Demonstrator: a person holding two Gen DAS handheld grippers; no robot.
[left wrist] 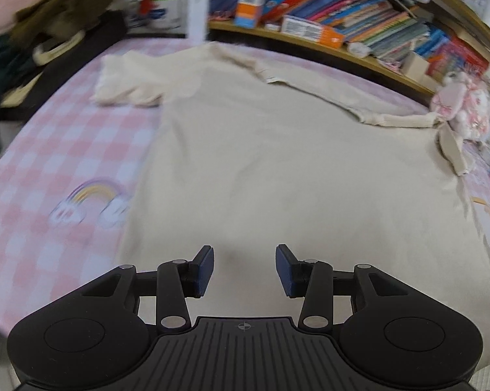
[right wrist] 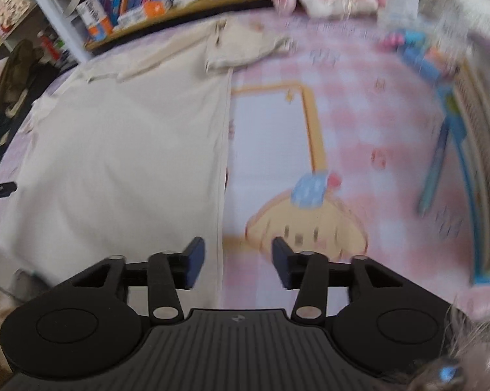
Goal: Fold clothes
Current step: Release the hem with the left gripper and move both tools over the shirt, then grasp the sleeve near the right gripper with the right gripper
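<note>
A cream T-shirt lies spread flat on a pink checked bed sheet, collar toward the shelf, with one sleeve bunched at the far left. My left gripper hovers over the shirt's lower part, open, with only flat cloth below the gap. In the right wrist view the shirt fills the left half and its straight side edge runs down the middle. My right gripper stands open over that edge, left finger above the cloth and right finger above the printed sheet. The other sleeve lies folded inward near the top.
A low bookshelf packed with books runs along the far side of the bed. A pink plush toy sits at the far right corner. Dark clothes are piled at the far left. Blue toys lie along the bed's right edge.
</note>
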